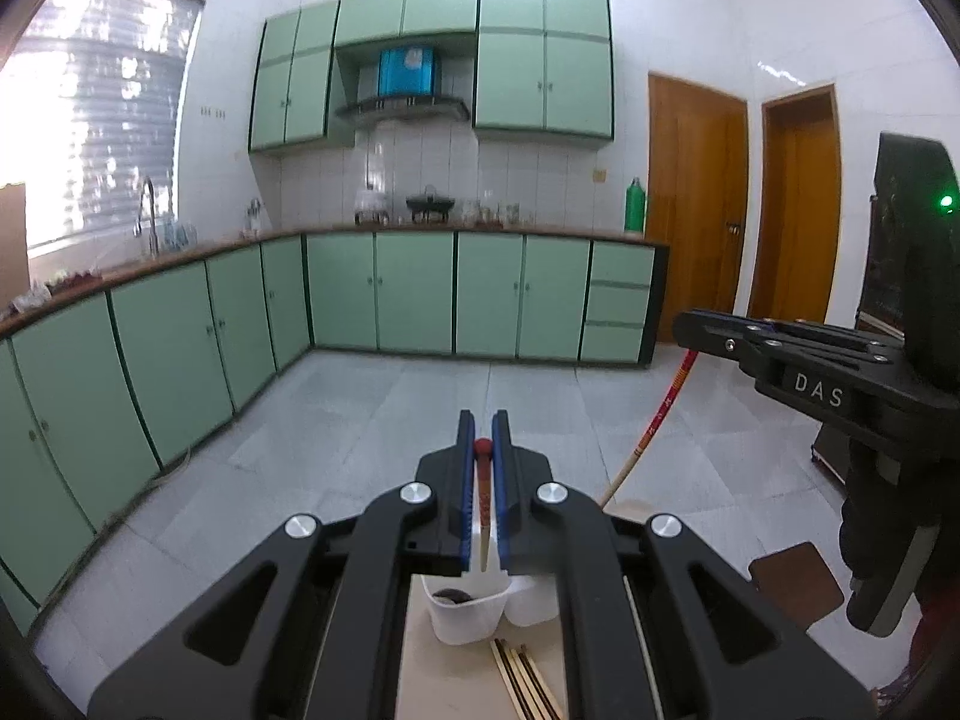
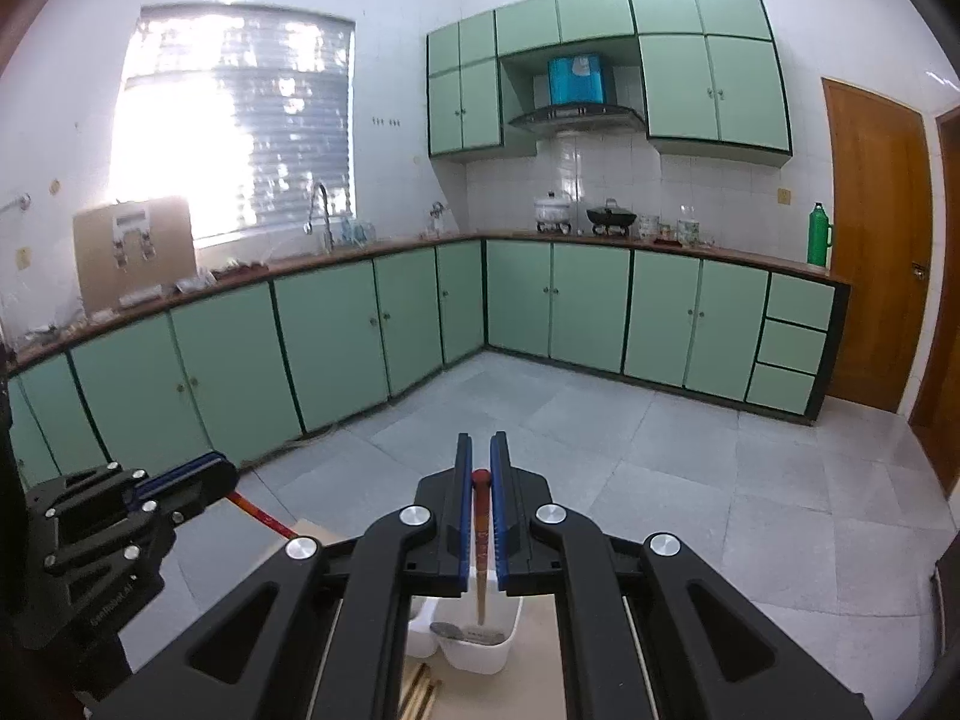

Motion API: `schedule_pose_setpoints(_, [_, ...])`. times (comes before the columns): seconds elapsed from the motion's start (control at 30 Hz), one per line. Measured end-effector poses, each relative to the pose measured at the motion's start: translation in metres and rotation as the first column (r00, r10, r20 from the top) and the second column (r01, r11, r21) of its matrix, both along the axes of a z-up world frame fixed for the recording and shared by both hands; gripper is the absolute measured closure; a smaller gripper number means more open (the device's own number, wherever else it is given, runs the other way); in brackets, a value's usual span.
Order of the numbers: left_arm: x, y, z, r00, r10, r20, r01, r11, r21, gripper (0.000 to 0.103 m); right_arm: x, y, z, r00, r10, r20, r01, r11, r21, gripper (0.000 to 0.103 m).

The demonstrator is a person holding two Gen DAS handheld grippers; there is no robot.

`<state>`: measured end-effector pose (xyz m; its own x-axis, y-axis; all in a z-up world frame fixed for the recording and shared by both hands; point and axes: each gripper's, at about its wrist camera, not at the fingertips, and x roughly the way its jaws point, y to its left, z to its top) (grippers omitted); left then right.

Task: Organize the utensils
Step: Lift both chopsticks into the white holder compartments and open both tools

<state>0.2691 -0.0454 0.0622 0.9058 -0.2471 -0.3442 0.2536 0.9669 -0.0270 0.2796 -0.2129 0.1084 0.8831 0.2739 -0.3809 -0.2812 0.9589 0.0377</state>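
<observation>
Two tools, left tool (image 1: 483, 420) and right tool (image 2: 481, 441), each pinch one red-tipped chopstick (image 1: 483, 483).

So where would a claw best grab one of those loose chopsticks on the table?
Probably an outer stick of the loose chopsticks, near the end by the white holder, coming straight down from above: they lie flat and packed side by side, so only an outer one has a free flank.

A pale tabletop (image 1: 420, 678) carries a white utensil holder (image 1: 462, 615) and loose chopsticks (image 1: 525, 681) beside it.
</observation>
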Motion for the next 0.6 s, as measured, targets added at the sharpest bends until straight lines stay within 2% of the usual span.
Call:
schedule_pose_setpoints(0.3, [0.049, 0.012, -0.046, 0.993, 0.031, -0.116, -0.03, 1.0, 0.007, 0.097, 0.035, 0.007, -0.057, 0.993, 0.005, -0.115, -0.007, 1.0, -0.016, 0.096])
schedule_pose_setpoints(0.4, [0.052, 0.017, -0.053, 0.991, 0.04, -0.131, -0.039, 0.999, 0.015, 0.094, 0.035, 0.004, -0.066, 0.991, -0.002, -0.134, 0.002, 1.0, -0.004, 0.086])
schedule_pose_setpoints(0.43, [0.052, 0.018, -0.053, 0.99, 0.043, -0.132, -0.041, 0.999, 0.014, 0.093, 0.034, 0.003, -0.067, 0.991, -0.007, -0.133, 0.006, 1.0, -0.003, 0.08])
schedule_pose_setpoints(0.47, [0.05, 0.02, -0.054, 0.99, 0.048, -0.131, -0.047, 0.999, 0.013, 0.089, 0.032, 0.0, -0.068, 0.992, -0.014, -0.129, 0.014, 1.0, -0.003, 0.073])
schedule_pose_setpoints(0.6, [0.038, 0.025, -0.051, 0.992, 0.061, -0.109, -0.061, 0.998, 0.006, 0.073, 0.02, -0.007, -0.068, 0.994, -0.04, -0.105, 0.04, 0.999, -0.007, 0.06])
